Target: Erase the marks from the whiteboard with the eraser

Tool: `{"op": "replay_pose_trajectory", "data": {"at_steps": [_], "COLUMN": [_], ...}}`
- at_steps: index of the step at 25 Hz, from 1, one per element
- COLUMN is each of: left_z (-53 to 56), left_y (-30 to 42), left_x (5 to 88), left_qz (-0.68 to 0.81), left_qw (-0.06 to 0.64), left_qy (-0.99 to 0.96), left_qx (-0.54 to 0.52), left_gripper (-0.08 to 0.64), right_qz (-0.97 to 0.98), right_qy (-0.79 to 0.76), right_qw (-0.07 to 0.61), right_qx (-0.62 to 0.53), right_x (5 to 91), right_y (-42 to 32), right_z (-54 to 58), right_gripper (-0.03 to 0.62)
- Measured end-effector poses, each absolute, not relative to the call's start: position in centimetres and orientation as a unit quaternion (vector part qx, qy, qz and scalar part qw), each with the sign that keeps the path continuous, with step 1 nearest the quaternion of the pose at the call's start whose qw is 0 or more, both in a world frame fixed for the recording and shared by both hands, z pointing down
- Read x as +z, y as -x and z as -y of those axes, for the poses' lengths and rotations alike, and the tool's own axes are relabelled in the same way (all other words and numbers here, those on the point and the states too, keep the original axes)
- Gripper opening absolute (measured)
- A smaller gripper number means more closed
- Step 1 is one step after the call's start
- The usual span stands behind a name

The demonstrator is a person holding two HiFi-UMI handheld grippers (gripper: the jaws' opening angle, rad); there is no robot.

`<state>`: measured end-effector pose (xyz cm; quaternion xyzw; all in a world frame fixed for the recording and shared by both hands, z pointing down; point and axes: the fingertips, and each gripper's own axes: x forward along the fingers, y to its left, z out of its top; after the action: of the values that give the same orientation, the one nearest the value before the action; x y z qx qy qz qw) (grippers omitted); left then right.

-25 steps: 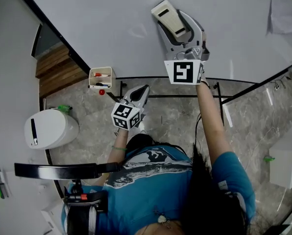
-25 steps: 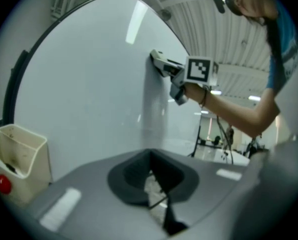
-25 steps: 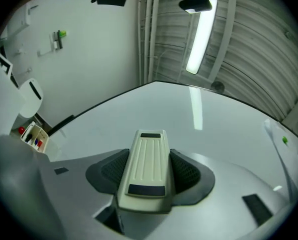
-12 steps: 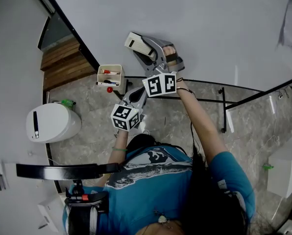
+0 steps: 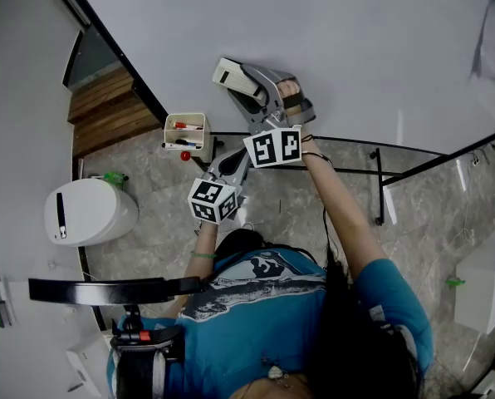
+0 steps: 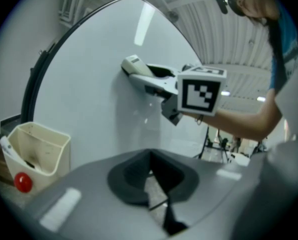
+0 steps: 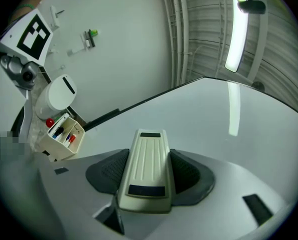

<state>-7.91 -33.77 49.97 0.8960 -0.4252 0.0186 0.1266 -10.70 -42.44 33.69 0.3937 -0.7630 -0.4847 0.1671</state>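
Note:
The whiteboard (image 5: pixel 355 48) fills the top of the head view, and its surface looks plain white wherever it shows. My right gripper (image 5: pixel 246 86) is shut on the cream eraser (image 5: pixel 231 75) and holds it against the board's lower left part. In the right gripper view the eraser (image 7: pixel 146 171) sits between the dark pads, its far end toward the whiteboard (image 7: pixel 229 149). My left gripper (image 5: pixel 231 166) hangs lower, near the board's bottom edge. Its jaws look shut with nothing in them (image 6: pixel 150 156). The left gripper view also shows the eraser (image 6: pixel 134 66) against the board.
A cream marker tray (image 5: pixel 185 131) with markers and a red ball hangs at the board's bottom left, close to both grippers. The board's black stand (image 5: pixel 372 160) crosses the stone floor. A white round bin (image 5: pixel 85 213) stands at the left, a white box (image 5: pixel 484 281) at the right.
My right gripper has carried the eraser left and down across the board, then almost stopped in the last half second. The left gripper has stayed where it was.

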Motion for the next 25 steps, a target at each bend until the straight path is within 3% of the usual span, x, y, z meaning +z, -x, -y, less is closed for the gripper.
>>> {"op": "replay_pose_trajectory", "data": {"at_steps": [15, 25], "left_z": [32.6, 32.4], "left_y": [4.2, 2.9], "left_x": [50.2, 49.6], "left_qz": [0.384, 0.374], "left_qw": [0.133, 0.131], "left_qy": [-0.913, -0.918], "left_qx": [0.032, 0.031], "left_gripper": [0.005, 0.005], "right_qz": [0.689, 0.648], "right_qy": [-0.565, -0.646], "right_qw": [0.041, 0.014], "right_qx": [-0.452, -0.403], "right_x": [16.4, 12.3], "right_y": [-9.6, -21.0], "right_z": [42.0, 41.7], "right_gripper": [0.262, 0.262]}}
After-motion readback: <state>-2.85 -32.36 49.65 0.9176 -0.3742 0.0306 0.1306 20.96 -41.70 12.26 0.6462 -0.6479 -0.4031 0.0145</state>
